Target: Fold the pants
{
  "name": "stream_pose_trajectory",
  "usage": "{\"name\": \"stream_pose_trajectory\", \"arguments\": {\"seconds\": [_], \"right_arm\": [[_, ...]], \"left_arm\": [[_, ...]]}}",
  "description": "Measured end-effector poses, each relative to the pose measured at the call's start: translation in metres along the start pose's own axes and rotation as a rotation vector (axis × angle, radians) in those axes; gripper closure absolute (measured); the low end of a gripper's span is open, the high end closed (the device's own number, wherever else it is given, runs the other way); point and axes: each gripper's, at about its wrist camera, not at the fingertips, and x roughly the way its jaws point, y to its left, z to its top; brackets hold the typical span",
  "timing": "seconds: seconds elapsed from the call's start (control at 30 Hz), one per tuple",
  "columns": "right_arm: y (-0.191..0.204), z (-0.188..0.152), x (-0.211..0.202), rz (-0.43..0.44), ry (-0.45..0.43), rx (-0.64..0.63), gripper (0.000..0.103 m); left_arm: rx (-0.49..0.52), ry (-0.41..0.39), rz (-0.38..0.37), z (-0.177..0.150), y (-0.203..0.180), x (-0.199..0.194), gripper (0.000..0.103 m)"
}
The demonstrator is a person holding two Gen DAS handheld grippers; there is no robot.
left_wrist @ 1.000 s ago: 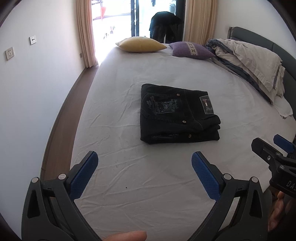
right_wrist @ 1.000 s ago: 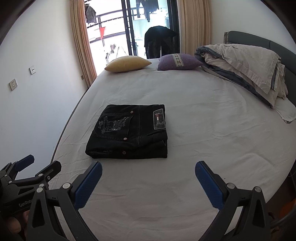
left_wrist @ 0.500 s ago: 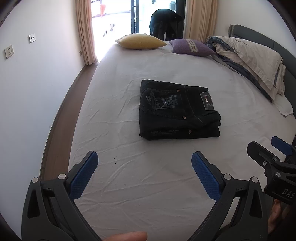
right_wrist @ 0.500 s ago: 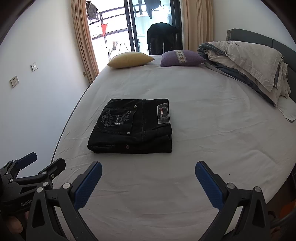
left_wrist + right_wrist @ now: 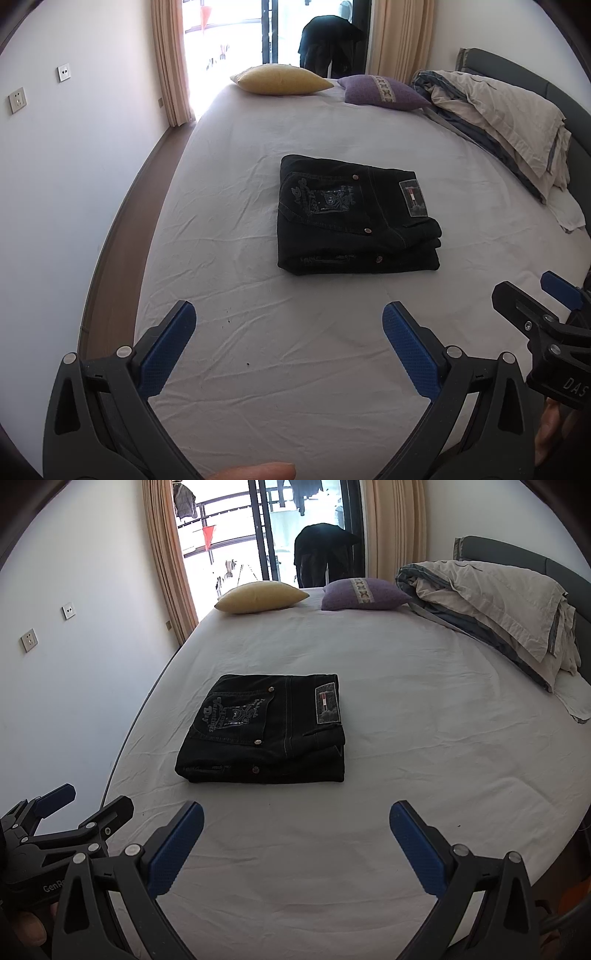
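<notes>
Pants are black denim, folded into a compact rectangular stack, back pocket embroidery and waistband patch facing up, lying mid-bed on the white sheet. Left gripper and right gripper both spread wide, holding nothing, well short of the stack.

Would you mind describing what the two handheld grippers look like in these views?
Both the left gripper and right gripper have black plastic, triangular-braced frames with silver rivets and two splayed fingers faced with textured blue pads. White lettering marks each body, cut off at the picture edges. No sleeves or cables show.
</notes>
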Motion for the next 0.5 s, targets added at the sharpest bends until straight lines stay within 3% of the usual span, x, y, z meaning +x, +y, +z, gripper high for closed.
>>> {"name": "stream_pose_trajectory", "arguments": {"seconds": [0.5], "right_arm": [[-0.0006,-0.0020,0.0013,-0.001,0.002,0.000,0.000]], "left_arm": [[-0.002,0.004,0.001,-0.0024,-0.0014,0.0017,0.000]]}}
